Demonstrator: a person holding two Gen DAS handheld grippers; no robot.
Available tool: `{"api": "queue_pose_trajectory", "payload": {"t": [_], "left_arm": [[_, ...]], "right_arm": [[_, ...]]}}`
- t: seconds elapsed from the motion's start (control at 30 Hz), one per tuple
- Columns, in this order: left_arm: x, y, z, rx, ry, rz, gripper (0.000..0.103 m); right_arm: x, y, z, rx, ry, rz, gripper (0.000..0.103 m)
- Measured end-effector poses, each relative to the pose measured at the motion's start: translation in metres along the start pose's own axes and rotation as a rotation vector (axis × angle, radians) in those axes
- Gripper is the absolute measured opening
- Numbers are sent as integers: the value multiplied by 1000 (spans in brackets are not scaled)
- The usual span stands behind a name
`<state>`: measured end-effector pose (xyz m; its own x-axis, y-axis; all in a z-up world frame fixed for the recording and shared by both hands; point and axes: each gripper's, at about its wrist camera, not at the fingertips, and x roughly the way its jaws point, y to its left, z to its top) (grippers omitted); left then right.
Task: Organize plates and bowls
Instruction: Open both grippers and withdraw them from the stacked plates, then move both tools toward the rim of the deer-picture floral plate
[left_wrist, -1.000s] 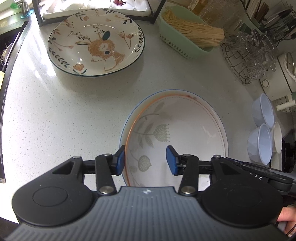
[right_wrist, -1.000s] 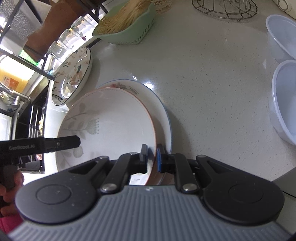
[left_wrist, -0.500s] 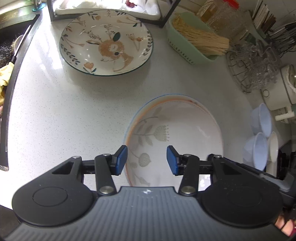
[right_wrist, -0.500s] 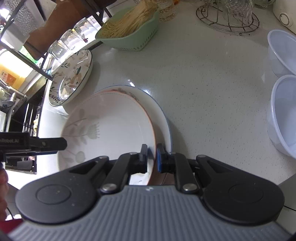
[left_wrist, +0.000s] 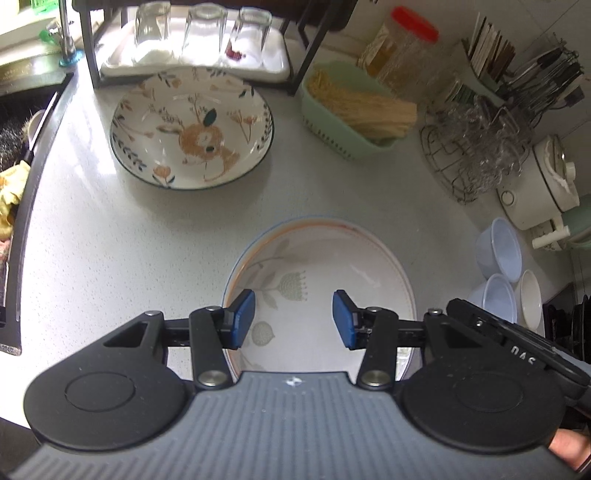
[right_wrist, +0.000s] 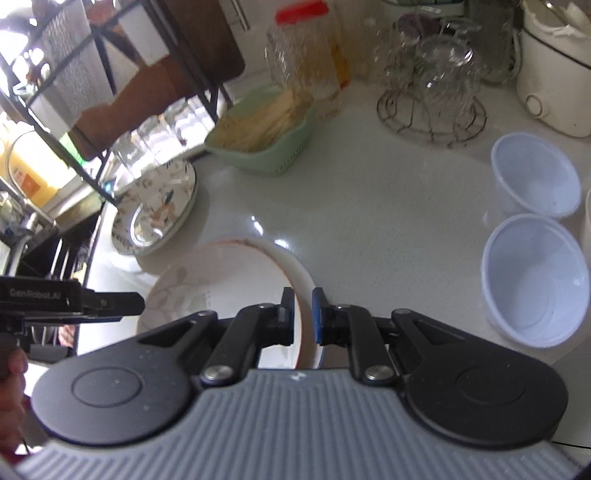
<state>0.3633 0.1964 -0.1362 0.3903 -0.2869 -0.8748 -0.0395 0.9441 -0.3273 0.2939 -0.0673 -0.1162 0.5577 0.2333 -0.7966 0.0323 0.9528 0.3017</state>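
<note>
An orange-rimmed plate with a dandelion pattern (left_wrist: 325, 273) sits stacked on a blue-rimmed plate (right_wrist: 301, 266) on the white counter. My right gripper (right_wrist: 303, 314) is shut on the orange-rimmed plate's (right_wrist: 221, 280) near right edge. My left gripper (left_wrist: 293, 317) is open and empty, hovering above that plate's near left side. A rabbit-pattern plate (left_wrist: 192, 125) lies at the back left; it also shows in the right wrist view (right_wrist: 155, 214).
A green basket of noodles (left_wrist: 354, 110) and a wire rack of glasses (left_wrist: 476, 147) stand at the back. Pale blue bowls (right_wrist: 535, 277) and a white bowl (left_wrist: 530, 299) sit at the right. A sink (left_wrist: 14, 147) lies left, a glass rack (left_wrist: 192, 40) behind.
Both grippers have risen and pulled back, so more of the counter shows. The left jaws have opened wider. The right gripper keeps its hold on the plate's edge.
</note>
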Motion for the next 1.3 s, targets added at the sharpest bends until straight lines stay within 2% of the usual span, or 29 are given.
{"api": "queue_pose_trajectory", "payload": {"t": [0.2,0.5,0.67,0.8,0.9,1.0,1.07,1.13,1.2,1.3], "left_arm": [[-17,-5,-1,9,-17,3,52],[-54,-8,-6,23,-110,26,52],[-79,-11,-10,41,-187,57,52],[-104,-21,-22,109,-289,112,52],[-116,-21,-29,96,-324,110,52],[-127,-12,-33,45,-373,88,61],[-130,-7,-35,28,-397,101,63],[-129,-2,-40,6,-396,119,63],[-125,4,-45,-16,-380,107,63],[-117,7,-45,-13,-339,132,67]], "right_arm": [[-29,3,16,-9,-56,31,14],[-56,23,26,-32,-83,77,14],[-67,36,25,-89,-88,91,14],[-76,48,24,-142,-95,116,14],[-78,55,22,-169,-104,118,14],[-76,56,23,-174,-95,128,14],[-73,58,23,-180,-78,120,14],[-72,63,22,-202,-79,118,14],[-70,67,20,-220,-81,122,14],[-67,72,16,-239,-76,125,14]]}}
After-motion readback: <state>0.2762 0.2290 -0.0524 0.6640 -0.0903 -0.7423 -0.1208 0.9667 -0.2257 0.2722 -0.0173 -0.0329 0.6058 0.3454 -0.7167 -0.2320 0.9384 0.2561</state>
